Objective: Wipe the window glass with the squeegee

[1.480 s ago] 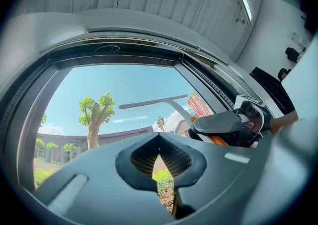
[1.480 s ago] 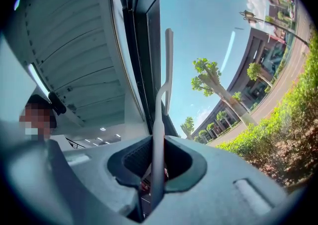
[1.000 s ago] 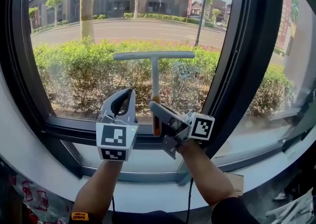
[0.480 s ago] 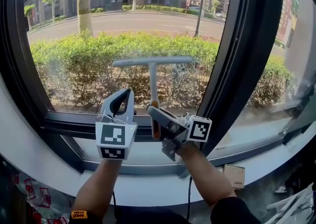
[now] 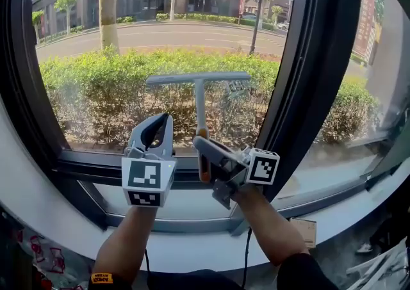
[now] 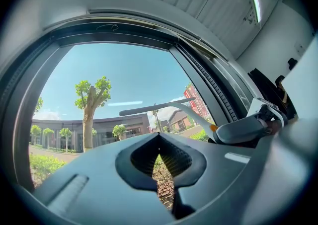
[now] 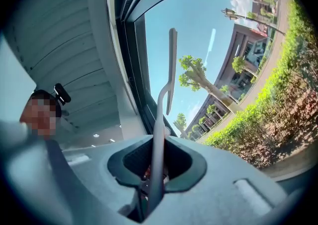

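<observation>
White sill (image 5: 186,251) under window frame (image 5: 90,170)

Ground-floor room, its window (image 5: 318,64) facing hedge (image 5: 122,87) and street (image 5: 173,36).

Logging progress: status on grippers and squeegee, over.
Right gripper shut on squeegee, blade up at window glass. Left gripper shut, empty. Nothing in the way.

Grey left claw (image 5: 165,120); white marker cube (image 5: 148,182)
</observation>
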The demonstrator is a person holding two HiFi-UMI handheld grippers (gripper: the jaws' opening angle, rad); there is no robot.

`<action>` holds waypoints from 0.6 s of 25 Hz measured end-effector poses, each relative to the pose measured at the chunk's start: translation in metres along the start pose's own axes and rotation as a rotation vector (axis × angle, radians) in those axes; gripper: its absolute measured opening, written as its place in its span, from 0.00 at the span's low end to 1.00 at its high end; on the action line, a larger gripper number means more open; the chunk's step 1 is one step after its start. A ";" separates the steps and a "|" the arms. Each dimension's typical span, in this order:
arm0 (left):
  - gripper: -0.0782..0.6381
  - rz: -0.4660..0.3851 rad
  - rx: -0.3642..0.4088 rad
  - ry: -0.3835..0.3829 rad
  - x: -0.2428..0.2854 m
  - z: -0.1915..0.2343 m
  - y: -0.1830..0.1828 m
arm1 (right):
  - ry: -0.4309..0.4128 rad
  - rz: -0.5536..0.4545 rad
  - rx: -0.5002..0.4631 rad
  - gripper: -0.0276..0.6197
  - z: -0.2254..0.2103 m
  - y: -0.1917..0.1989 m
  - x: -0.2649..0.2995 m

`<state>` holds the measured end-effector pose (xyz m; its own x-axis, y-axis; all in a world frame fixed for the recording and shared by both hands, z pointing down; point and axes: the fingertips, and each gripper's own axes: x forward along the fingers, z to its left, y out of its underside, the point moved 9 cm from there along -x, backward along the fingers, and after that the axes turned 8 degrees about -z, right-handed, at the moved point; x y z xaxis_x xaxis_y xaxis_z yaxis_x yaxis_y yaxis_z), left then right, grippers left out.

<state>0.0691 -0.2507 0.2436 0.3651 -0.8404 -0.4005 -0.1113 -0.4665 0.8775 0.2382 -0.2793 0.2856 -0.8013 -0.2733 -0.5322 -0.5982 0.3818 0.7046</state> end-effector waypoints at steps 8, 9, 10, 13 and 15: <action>0.13 -0.097 0.029 0.018 0.014 -0.006 -0.038 | -0.049 -0.016 -0.133 0.11 0.027 -0.065 0.023; 0.13 -0.110 0.028 0.019 0.016 -0.006 -0.043 | -0.057 -0.020 -0.153 0.11 0.031 -0.075 0.027; 0.13 -0.123 0.022 0.018 0.018 -0.007 -0.049 | -0.063 -0.026 -0.172 0.11 0.036 -0.086 0.031; 0.13 -0.153 0.038 0.020 0.023 -0.008 -0.064 | -0.092 -0.046 -0.210 0.11 0.049 -0.120 0.043; 0.13 -0.171 0.062 0.021 0.024 -0.005 -0.071 | -0.113 -0.058 -0.216 0.11 0.056 -0.136 0.052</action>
<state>0.0903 -0.2365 0.1734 0.4023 -0.7421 -0.5361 -0.1030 -0.6186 0.7789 0.2786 -0.2962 0.1356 -0.7665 -0.1842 -0.6153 -0.6413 0.1679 0.7487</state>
